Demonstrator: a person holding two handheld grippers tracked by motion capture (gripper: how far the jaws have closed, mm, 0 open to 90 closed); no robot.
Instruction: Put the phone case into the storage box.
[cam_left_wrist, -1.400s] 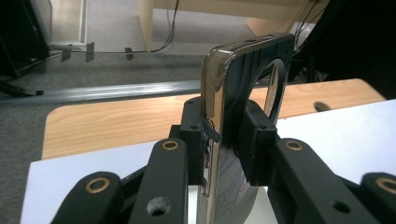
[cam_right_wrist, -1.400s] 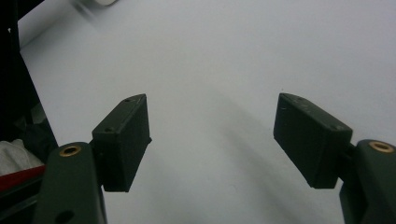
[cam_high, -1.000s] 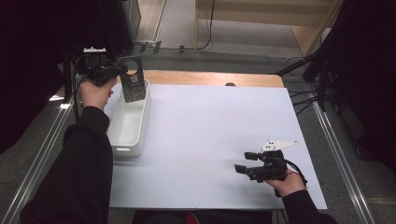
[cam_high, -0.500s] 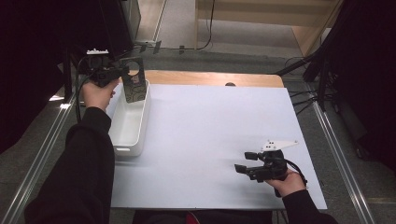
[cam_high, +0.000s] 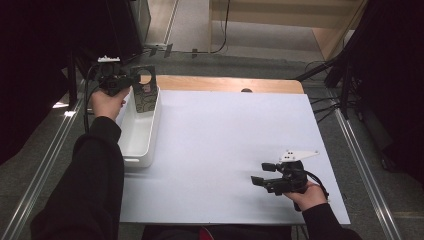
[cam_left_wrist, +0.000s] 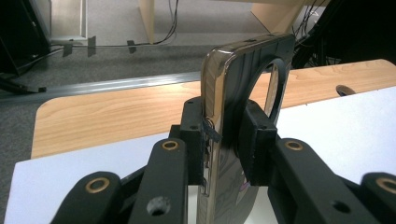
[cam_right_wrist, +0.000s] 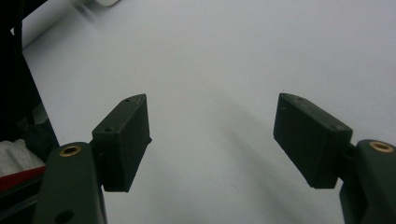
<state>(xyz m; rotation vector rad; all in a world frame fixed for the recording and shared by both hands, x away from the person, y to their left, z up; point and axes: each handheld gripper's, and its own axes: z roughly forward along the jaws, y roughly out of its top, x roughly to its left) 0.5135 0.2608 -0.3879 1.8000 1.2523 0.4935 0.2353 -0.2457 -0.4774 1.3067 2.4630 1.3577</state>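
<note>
- The left gripper (cam_high: 131, 82) holds a flat dark plate (cam_high: 142, 92) upright above the far end of the white bin (cam_high: 131, 150), at about ten o'clock on the table (cam_high: 225, 150) in the high view.
- In the left gripper view its jaws are nearly closed, pads pressed on both faces of the plate (cam_left_wrist: 233, 107), which stands on edge between them.
- The right gripper (cam_high: 264, 176) rests at about five o'clock on the table, well apart from the bin; its jaws stand partly open with nothing between them, as the right gripper view shows over bare white surface.
- The step in hand looks like carrying the plate at the bin, either lifting it out or lowering it in; the pictures do not settle which.
- To do it well: keep the squeeze firm, since the faces look slick, and keep the plate upright so its lower edge clears the bin's rim.
- Move slowly; the grip sits low on the plate, so the tall top could swing.
- Plate: thin, rigid, dark and glossy, with a rounded chrome-like edge and a large round hole near the top; pale looping marks show on one face.
- Bin: white, smooth plastic, oblong with rounded corners and a rolled lip.
- Table: matt white sheet over a pale wood board at twelve o'clock.
</note>
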